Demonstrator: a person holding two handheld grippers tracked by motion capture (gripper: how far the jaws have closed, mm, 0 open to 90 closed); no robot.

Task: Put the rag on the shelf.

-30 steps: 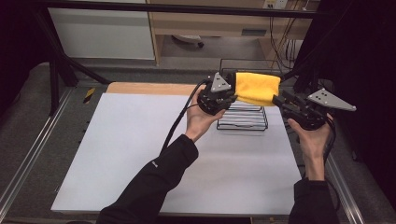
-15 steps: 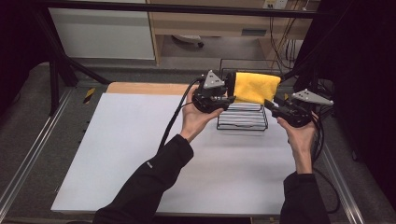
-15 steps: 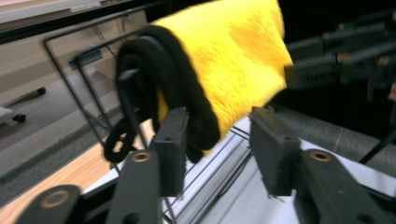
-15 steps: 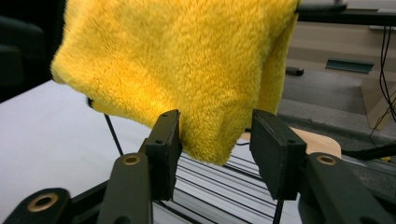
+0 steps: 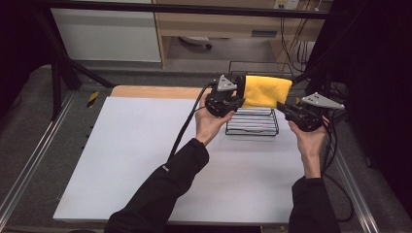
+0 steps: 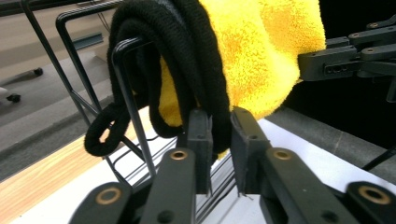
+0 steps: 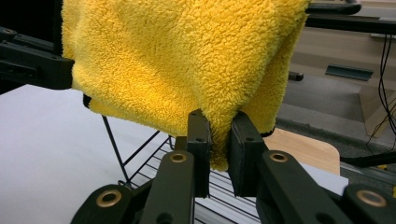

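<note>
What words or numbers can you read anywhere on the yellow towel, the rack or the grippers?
None can be read.
Yellow towel: plain fluffy cloth, no tag or print.
Black wire rack: bare wire, no label.
Left gripper and right gripper: black jaws with brass rivets, no markings.
Sleeve: a small pale mark, too small to read.
Yellow-and-black striped sticker beside the table: stripes, no letters.

Towel [image 5: 266, 90] draped over rack [image 5: 252, 122], rack at table's [image 5: 145, 160] far right.
</note>
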